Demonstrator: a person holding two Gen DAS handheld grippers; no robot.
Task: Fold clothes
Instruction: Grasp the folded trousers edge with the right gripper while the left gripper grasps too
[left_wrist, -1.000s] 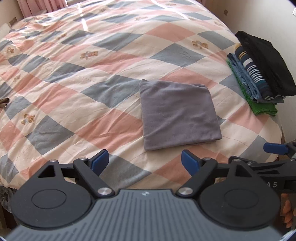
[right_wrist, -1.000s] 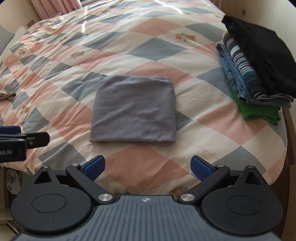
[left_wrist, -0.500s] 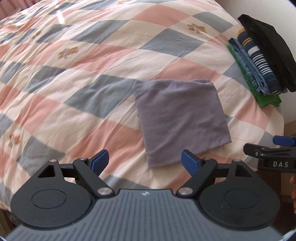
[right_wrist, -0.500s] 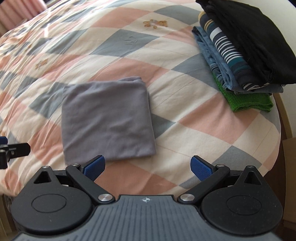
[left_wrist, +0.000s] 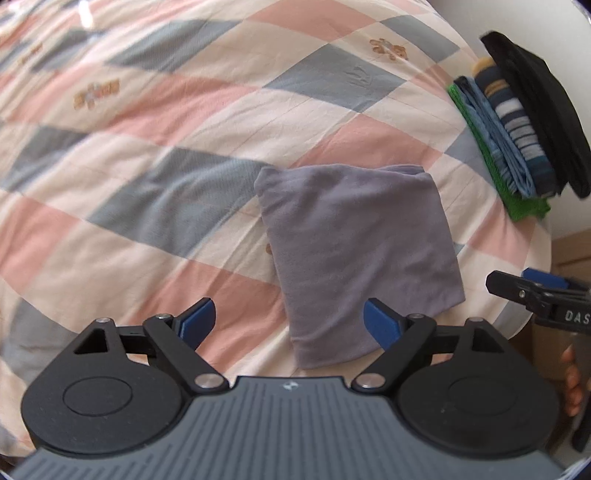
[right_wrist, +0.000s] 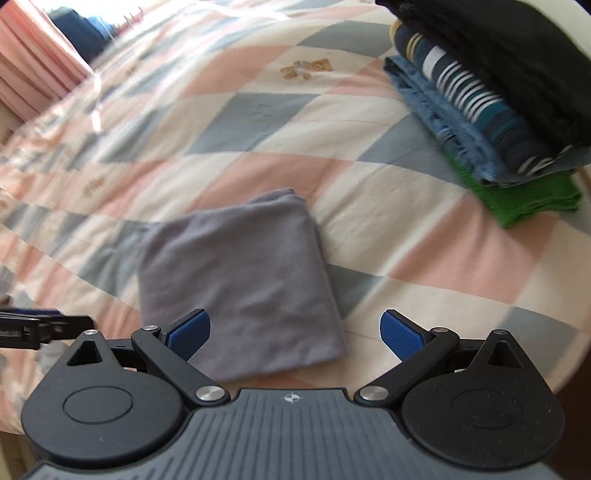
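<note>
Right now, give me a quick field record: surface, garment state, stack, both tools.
surface: bed with checked quilt, pink, grey and cream
garment: grey cloth, folded into a rectangle, flat on the quilt near the front edge
stack: folded pile to the right of the cloth; black on top, then striped, blue, green at bottom
left tool: open, empty, near edge of the cloth
right tool: open, empty, near the cloth's front edge
</note>
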